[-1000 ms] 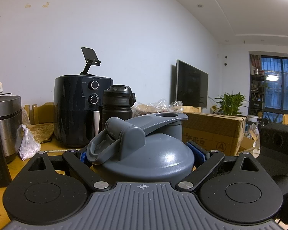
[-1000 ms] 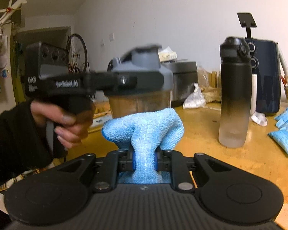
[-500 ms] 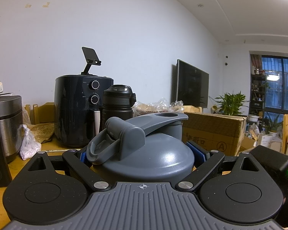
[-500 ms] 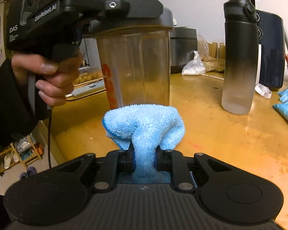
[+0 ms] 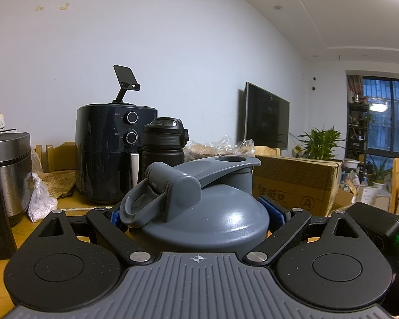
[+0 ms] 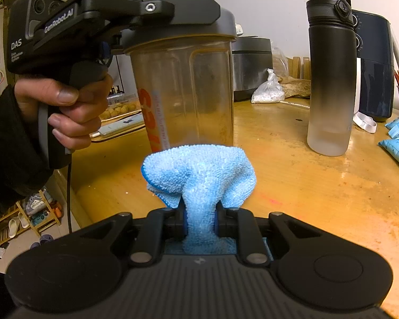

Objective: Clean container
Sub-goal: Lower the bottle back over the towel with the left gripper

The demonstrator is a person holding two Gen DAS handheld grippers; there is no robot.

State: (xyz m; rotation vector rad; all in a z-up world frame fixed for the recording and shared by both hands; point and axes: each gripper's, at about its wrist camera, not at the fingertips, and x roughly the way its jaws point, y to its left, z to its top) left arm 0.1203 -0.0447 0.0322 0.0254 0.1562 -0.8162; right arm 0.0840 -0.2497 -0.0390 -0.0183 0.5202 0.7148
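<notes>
Spreading under everything is a glossy, orange-stained wooden table [image 6: 292, 186] against a white wall. From the left, the left gripper [image 5: 196, 212] clamps the grey lid of the clear plastic shaker bottle [image 6: 183, 93], upright at the table's edge. Just before it, the right gripper [image 6: 199, 223] pinches a fluffy blue microfibre cloth [image 6: 199, 175]. Rightward stand a black-to-frosted drink bottle [image 6: 331, 79] and a dark air fryer [image 6: 375, 66].

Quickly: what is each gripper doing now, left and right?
Left gripper: shut on the shaker bottle, at its lid.
Right gripper: shut on the blue cloth.
</notes>
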